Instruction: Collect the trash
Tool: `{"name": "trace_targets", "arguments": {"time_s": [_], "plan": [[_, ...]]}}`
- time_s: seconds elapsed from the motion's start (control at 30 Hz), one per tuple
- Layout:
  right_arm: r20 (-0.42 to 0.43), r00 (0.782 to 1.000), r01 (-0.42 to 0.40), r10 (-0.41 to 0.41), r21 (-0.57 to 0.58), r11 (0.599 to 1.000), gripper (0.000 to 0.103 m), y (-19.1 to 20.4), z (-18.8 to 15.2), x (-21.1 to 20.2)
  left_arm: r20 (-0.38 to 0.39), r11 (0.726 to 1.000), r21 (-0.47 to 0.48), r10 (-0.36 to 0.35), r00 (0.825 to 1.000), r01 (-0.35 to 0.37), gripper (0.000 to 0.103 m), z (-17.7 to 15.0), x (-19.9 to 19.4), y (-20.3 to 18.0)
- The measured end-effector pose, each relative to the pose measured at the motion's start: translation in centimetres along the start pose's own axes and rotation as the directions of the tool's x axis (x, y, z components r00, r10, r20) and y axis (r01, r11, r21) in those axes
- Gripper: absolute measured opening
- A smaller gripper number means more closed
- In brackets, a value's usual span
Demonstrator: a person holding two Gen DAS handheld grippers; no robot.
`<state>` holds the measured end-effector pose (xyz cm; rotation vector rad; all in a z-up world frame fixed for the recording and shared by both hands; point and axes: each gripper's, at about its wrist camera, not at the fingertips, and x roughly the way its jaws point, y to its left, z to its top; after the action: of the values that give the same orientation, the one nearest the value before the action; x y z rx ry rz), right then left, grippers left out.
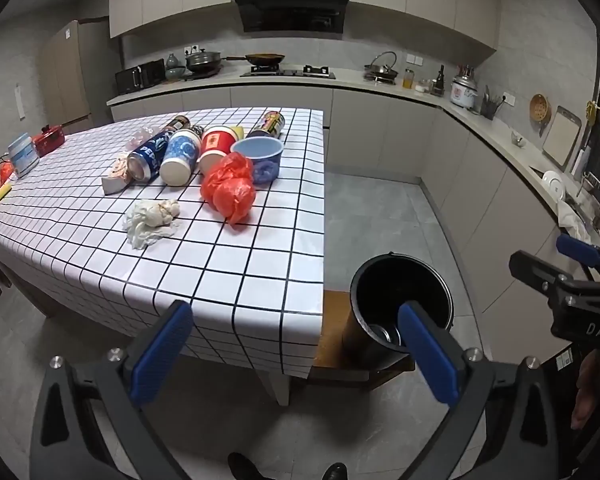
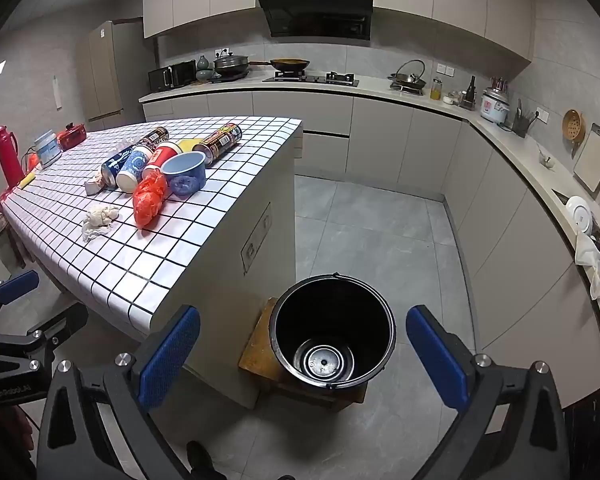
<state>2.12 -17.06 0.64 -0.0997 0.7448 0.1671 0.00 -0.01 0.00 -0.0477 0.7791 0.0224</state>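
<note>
On the checked table point(image 1: 260, 240) the trash sat in a cluster: red bag point(image 1: 230, 186), crumpled tissue point(image 1: 152, 218), Pepsi can point(image 1: 148, 156), paper cups point(image 1: 180, 156), blue bowl point(image 1: 260, 158), and two more cans behind, labels too small to read. Your left gripper point(image 1: 296, 348) and right gripper point(image 2: 304, 352) both hung clear of it, jaws spread wide, nothing between them. Below the table's corner, the black bucket point(image 2: 332, 320) stood on a wooden stool point(image 2: 256, 352), looking empty.
</note>
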Motion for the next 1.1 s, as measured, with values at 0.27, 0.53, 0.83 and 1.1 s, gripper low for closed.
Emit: {"name": "trace_targets", "arguments": {"time_s": [0.27,0.53,0.83,1.1], "plan": [[0.0,1.0,0.0,0.0,-0.001,1.0,0.103,0.1,-0.4,-1.1,0.009,1.0,-0.005,0.0,1.0,0.0,0.103,0.0,0.0,-0.1],[0.002,1.0,-0.003,0.003,0.002,1.0,0.103,0.5,-0.5,-0.7,0.013,1.0,-0.005,-0.005,1.0,0.005,0.103,0.1,-0.3,0.2],[0.002,1.0,0.0,0.0,0.001,1.0,0.103,0.2,-0.4,-0.6,0.012,1.0,-0.006,-0.007,1.0,0.007,0.103,0.0,-0.7,0.0],[-0.005,1.0,-0.006,0.006,0.0,1.0,0.103,0.3,-0.4,0.0,0.011,1.0,-0.01,-0.005,1.0,0.005,0.103,0.1,-0.1,-0.1]]}}
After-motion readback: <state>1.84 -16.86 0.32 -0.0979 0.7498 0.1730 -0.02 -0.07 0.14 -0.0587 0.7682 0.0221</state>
